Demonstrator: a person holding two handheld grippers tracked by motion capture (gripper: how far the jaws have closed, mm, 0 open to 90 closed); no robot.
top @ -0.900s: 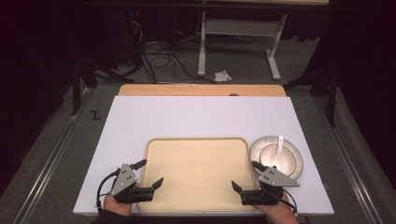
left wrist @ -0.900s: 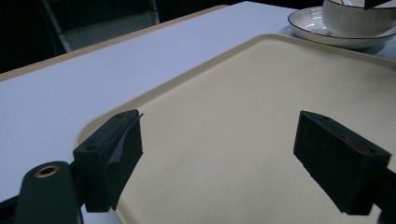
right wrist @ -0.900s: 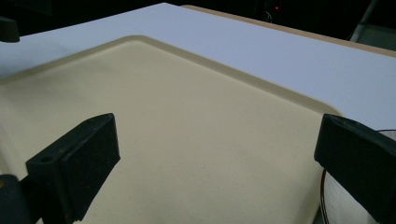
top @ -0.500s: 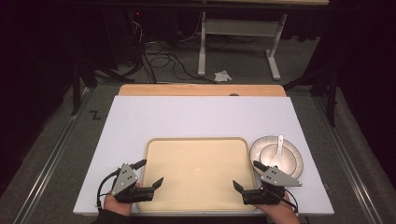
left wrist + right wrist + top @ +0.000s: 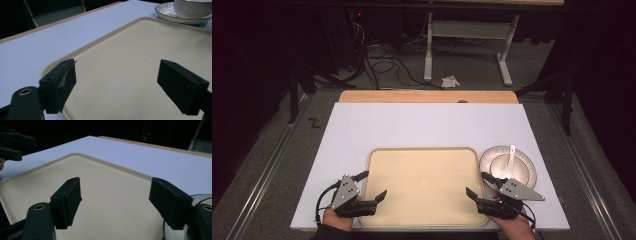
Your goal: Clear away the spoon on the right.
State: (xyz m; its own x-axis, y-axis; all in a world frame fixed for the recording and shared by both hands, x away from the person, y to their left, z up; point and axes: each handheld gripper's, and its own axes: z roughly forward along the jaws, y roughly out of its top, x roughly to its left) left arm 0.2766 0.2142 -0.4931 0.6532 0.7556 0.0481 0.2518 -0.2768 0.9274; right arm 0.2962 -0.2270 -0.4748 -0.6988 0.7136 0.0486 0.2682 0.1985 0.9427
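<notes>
A beige tray (image 5: 422, 172) lies empty on the white table top, near the front edge. My left gripper (image 5: 373, 184) stands open at the tray's front left corner, its jaws (image 5: 117, 82) wide apart over the tray's left rim (image 5: 75, 52) with nothing between them. My right gripper (image 5: 477, 184) stands open at the tray's front right corner, its jaws (image 5: 116, 195) spread over the tray floor (image 5: 100, 175) and holding nothing. A white plate (image 5: 524, 172) with a dark rim sits right of the tray, carrying a small bowl (image 5: 499, 165) and a white spoon (image 5: 511, 157).
The white table top (image 5: 427, 125) stretches back to a wooden strip (image 5: 427, 96). Beyond it lie floor cables (image 5: 382, 65), a crumpled paper (image 5: 451, 81) and a desk frame (image 5: 467, 35). In the left gripper view, the plate (image 5: 170, 15) and bowl (image 5: 192, 7) stand past the tray's far corner.
</notes>
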